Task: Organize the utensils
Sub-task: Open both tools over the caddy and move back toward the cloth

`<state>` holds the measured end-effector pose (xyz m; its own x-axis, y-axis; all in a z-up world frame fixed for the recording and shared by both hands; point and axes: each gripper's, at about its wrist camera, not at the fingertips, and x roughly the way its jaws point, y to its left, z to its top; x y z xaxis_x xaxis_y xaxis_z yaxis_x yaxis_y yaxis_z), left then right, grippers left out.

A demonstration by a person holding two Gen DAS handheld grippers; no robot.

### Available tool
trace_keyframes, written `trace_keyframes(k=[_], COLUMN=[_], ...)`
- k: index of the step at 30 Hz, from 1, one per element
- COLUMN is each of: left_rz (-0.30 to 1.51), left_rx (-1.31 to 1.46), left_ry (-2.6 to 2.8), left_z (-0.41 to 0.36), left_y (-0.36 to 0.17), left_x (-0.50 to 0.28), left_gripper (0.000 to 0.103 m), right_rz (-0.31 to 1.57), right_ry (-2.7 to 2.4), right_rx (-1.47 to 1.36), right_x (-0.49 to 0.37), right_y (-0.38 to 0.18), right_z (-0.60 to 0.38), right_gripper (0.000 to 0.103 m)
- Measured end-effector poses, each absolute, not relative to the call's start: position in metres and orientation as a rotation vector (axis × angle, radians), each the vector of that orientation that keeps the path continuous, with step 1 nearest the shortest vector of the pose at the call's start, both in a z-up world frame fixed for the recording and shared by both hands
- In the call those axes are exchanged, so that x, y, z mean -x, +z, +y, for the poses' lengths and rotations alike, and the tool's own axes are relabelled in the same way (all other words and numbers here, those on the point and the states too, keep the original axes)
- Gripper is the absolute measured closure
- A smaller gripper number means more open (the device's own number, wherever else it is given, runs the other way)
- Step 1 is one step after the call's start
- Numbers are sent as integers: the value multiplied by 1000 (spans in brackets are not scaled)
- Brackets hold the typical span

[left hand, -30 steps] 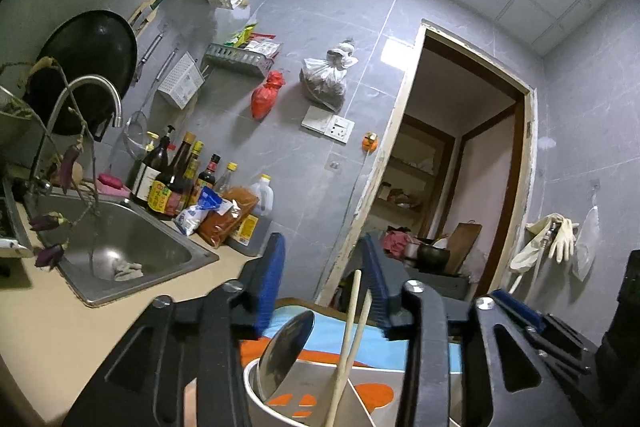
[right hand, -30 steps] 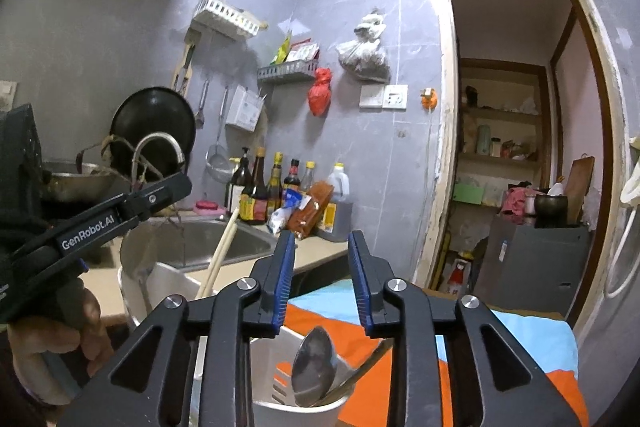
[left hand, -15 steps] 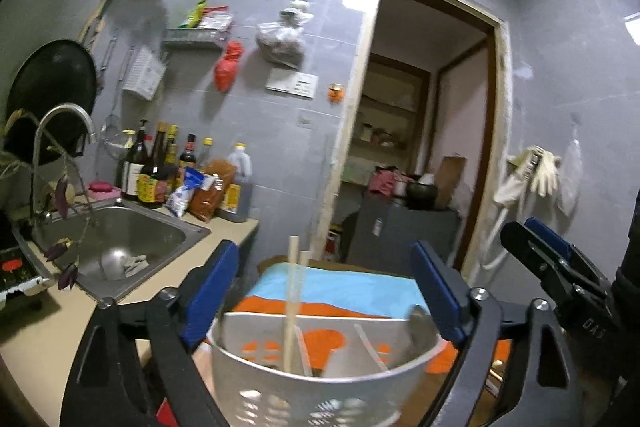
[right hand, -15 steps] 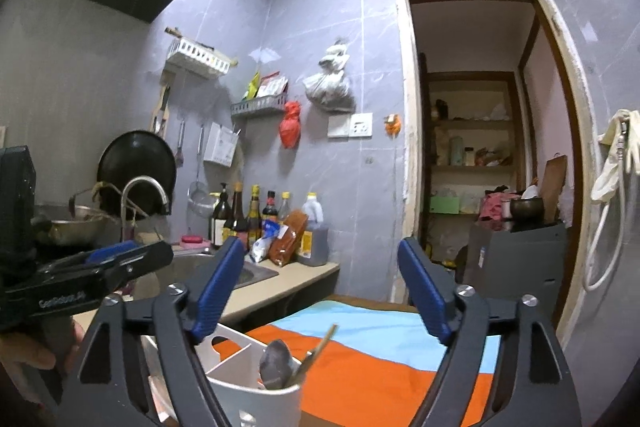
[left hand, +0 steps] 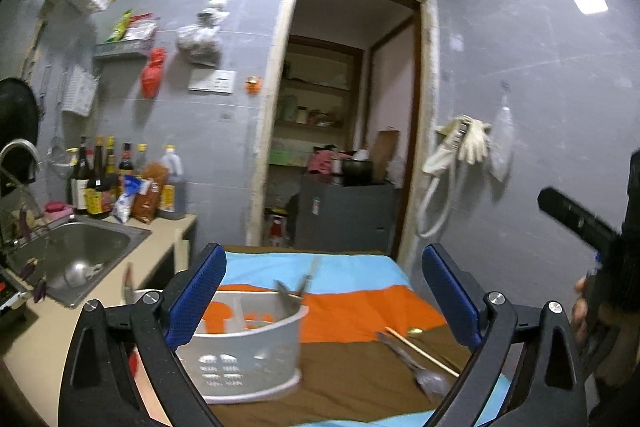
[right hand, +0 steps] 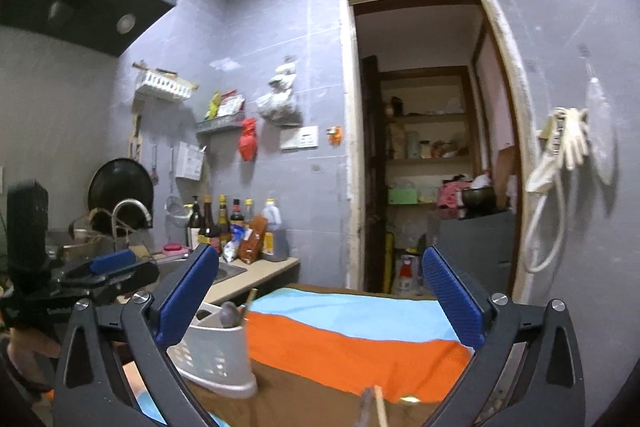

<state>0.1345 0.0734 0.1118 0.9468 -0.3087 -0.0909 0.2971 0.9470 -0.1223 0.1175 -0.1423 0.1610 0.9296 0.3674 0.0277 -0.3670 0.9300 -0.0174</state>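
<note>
1. Striped cloth (left hand: 352, 311) in blue, orange and brown covers the table; it carries all the task items. Counter with sink (left hand: 76, 251) runs along its left side.
2. White utensil caddy (left hand: 244, 347) stands on the cloth near its left edge, on the brown band. Utensil handles (left hand: 298, 287) stick up from its far compartment; exact kinds too blurred to tell.
3. Left gripper (left hand: 324, 299) held level over the near edge of the cloth, jaws opening, nothing pressed between the blue pads. The caddy shows between them but untouched.
4. Right gripper (right hand: 320, 301) level, jaws also opening, holding nothing.
5. Loose spoon (left hand: 416, 367) lies on the brown band toward the cloth's right edge.
6. Chopstick (left hand: 424, 351) lies just beside it, possibly crossing; contact cannot be told.
</note>
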Motion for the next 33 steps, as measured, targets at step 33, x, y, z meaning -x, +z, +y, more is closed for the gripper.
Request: trace_keyframes(k=[33], left_rz=[636], left_rx=[58], left_ry=[-451], left_z=[-44], left_y=[2], left_x=[-226], left_gripper=[8], right_rz=[307], right_ry=[226], right_rx=[61], right_x=[-171], right_y=[47], right_z=[-236], right_gripper=[0])
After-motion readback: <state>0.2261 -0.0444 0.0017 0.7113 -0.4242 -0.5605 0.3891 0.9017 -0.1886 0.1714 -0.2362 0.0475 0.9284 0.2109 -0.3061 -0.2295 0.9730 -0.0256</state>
